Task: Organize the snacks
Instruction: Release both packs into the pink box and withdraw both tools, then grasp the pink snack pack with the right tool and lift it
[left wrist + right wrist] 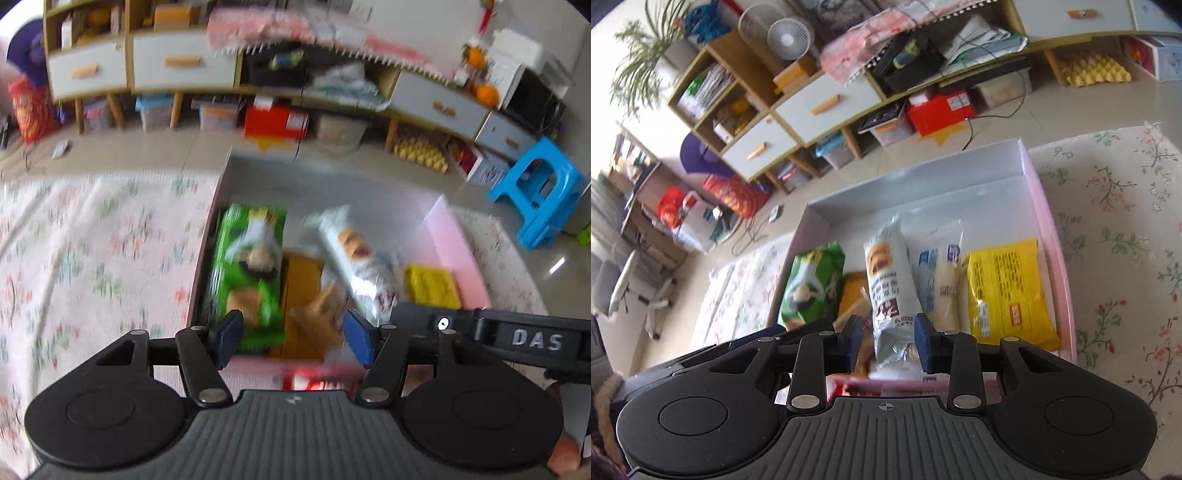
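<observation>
A pink box (1052, 236) with a pale inside lies on a floral cloth and holds a row of snack packs. In the right wrist view these are a green pack (812, 284), an orange pack (853, 291), a grey-white bread pack (890, 288), a white-blue pack (942, 273) and a yellow pack (1008, 291). My right gripper (886, 343) is open, its jaws on either side of the grey-white pack's near end. My left gripper (291, 339) is open above the green pack (251, 266) and the orange pack (303, 295). The box wall (454, 243) shows in this blurred view.
The floral cloth (92, 258) surrounds the box. Behind stand a low cabinet with drawers (177, 62), a red box (277, 120) and storage bins on the floor. A blue plastic stool (539, 192) is at the right. The right gripper's body (517, 336) crosses the left view.
</observation>
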`<state>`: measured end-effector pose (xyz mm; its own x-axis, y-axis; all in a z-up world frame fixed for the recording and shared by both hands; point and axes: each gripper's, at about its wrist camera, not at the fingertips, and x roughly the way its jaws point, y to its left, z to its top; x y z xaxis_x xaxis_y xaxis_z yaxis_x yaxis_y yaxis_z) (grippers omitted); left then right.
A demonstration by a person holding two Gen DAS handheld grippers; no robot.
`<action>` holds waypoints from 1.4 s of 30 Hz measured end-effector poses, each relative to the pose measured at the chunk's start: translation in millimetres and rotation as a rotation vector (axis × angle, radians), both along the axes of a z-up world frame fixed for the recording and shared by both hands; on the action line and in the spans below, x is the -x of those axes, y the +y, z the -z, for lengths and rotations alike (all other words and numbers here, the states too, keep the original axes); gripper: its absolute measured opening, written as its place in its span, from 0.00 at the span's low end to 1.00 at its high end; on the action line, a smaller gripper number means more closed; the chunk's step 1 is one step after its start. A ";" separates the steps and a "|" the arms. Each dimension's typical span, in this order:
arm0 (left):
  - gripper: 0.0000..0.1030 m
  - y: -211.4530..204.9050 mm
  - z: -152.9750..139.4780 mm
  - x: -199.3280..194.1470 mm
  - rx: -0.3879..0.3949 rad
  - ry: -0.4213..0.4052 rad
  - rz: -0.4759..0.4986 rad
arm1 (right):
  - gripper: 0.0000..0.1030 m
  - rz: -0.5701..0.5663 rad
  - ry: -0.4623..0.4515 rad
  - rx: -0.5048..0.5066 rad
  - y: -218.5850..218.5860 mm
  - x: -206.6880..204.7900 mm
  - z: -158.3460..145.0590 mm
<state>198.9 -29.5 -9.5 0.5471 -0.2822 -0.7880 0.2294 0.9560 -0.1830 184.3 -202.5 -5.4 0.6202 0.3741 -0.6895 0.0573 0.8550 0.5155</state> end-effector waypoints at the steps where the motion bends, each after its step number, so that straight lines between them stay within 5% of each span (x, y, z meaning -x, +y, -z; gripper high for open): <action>1: 0.52 2.7 0.4 2.4 0.010 -0.017 -0.007 | 0.31 -0.018 -0.008 -0.003 3.0 1.5 1.4; 6: 0.52 12.7 -3.3 5.2 0.074 0.024 -0.013 | 0.31 -0.051 -0.015 -0.061 5.8 3.7 -0.3; 11: 0.53 2.9 -5.4 13.9 0.018 0.011 0.042 | 0.31 -0.025 0.019 -0.037 -1.8 3.7 -7.0; 14: 0.55 9.0 -13.7 14.7 0.072 0.015 0.038 | 0.31 -0.011 0.017 -0.055 -9.5 12.2 -20.4; 23: 0.87 30.4 -40.4 43.9 0.004 -0.073 -0.121 | 0.41 -0.030 -0.021 0.179 -15.2 61.1 -67.3; 25: 0.91 34.4 -43.2 54.6 -0.002 -0.069 -0.152 | 0.46 -0.056 -0.027 0.218 -15.0 76.4 -72.5; 27: 0.96 35.1 -45.0 66.2 -0.023 -0.080 -0.158 | 0.67 -0.110 -0.035 0.254 -11.4 89.5 -74.4; 29: 0.98 31.8 -43.8 79.6 -0.063 -0.093 -0.177 | 0.74 -0.125 0.004 0.310 -6.4 96.6 -70.8; 35: 0.99 27.0 -36.2 108.2 -0.159 -0.065 -0.138 | 0.74 -0.118 0.039 0.268 -9.3 133.5 -66.7; 38: 1.00 30.0 -31.5 118.6 -0.175 -0.066 -0.135 | 0.92 -0.117 0.028 0.295 -6.7 149.5 -60.5; 42: 0.99 29.5 -23.7 114.2 -0.162 -0.027 -0.133 | 0.92 -0.169 0.163 0.340 4.0 141.6 -27.6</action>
<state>84.6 0.0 14.2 0.5927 -0.0772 -0.8018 0.1023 0.9946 -0.0201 42.7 -198.5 22.2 0.4426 0.1954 -0.8752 -0.0407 0.9793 0.1981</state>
